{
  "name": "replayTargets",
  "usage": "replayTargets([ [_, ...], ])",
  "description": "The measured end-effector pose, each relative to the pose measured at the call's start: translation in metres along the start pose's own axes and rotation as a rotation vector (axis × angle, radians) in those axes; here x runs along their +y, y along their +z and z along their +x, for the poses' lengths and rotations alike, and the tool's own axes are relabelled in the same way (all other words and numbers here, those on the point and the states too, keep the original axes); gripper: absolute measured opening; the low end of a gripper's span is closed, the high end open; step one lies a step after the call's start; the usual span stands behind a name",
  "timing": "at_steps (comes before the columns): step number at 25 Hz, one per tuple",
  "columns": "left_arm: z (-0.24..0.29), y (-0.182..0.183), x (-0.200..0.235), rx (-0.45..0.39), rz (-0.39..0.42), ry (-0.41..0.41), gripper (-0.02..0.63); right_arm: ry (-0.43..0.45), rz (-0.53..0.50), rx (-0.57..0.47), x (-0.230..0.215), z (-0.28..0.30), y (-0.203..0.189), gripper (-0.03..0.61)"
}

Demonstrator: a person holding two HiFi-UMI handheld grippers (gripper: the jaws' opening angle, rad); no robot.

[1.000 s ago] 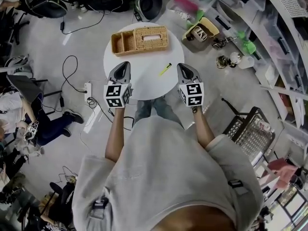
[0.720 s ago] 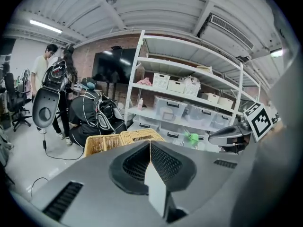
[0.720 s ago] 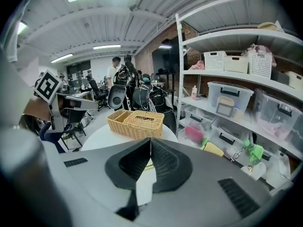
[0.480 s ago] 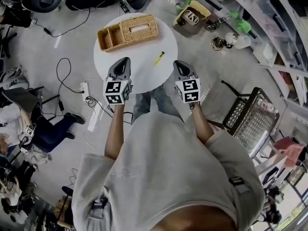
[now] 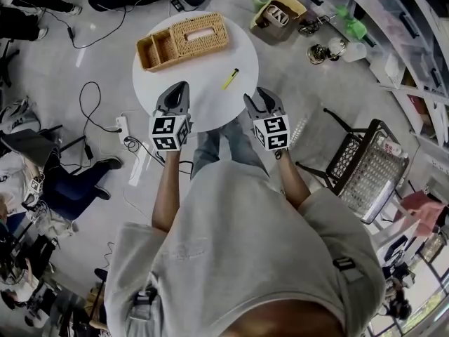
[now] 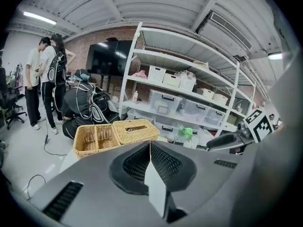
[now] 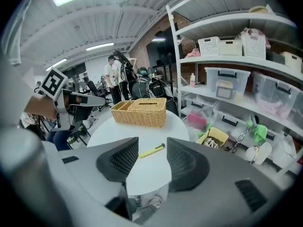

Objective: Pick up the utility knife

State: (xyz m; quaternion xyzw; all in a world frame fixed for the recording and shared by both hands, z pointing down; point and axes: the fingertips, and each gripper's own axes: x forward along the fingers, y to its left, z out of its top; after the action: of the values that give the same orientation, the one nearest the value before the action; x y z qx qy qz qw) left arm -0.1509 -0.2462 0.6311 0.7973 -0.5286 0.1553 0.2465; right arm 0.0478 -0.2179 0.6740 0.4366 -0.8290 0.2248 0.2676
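While the right tool [image 5: 255, 95] hangs over the near edge of the round white counter [image 5: 203, 69] with its jaws opening and nothing between the pads, the utility knife [image 5: 231, 78] lies flat on the counter ahead of it, apart from both tools. It is a slim, straight knife with a bright yellow body and a short dark end. In the head view it lies at a slant on the right half of the counter, dark end towards the far right rim. In the right gripper view it shows through the gap between the two spread jaws, well beyond them. A wicker basket [image 5: 184, 41] with open compartments and a slotted lid stands on the far side of the counter, clear of the knife. The left tool [image 5: 181, 86] is over the near left part of the counter, its jaws pressed together on nothing.
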Motion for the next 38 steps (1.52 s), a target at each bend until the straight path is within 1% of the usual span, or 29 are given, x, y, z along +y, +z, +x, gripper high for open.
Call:
replayTargets([
  [1, 0.000, -0.001, 0.001, 0.002, -0.001, 0.000, 0.023, 0.009, 0.013, 0.002, 0.002, 0.001, -0.002, 0.186],
  [4, 0.002, -0.003, 0.002, 0.005, -0.002, -0.003, 0.023, 0.016, 0.026, 0.007, 0.005, 0.004, -0.009, 0.255],
  [7, 0.003, -0.004, 0.003, 0.010, -0.002, -0.005, 0.025, 0.016, 0.033, 0.020, 0.005, 0.007, -0.014, 0.281],
  [13, 0.003, -0.007, 0.005, 0.020, -0.011, 0.002, 0.023, -0.001, 0.059, 0.070, 0.001, 0.025, -0.028, 0.281],
  [21, -0.001, -0.014, 0.014, 0.032, -0.020, 0.021, 0.023, -0.017, 0.086, 0.130, -0.003, 0.068, -0.036, 0.279],
  [28, -0.008, -0.020, 0.021, 0.045, -0.028, 0.031, 0.025, -0.032, 0.116, 0.202, -0.002, 0.100, -0.048, 0.279],
  [38, -0.013, -0.030, 0.027, 0.071, -0.030, 0.041, 0.023, -0.079, 0.152, 0.267, -0.010, 0.132, -0.057, 0.247],
])
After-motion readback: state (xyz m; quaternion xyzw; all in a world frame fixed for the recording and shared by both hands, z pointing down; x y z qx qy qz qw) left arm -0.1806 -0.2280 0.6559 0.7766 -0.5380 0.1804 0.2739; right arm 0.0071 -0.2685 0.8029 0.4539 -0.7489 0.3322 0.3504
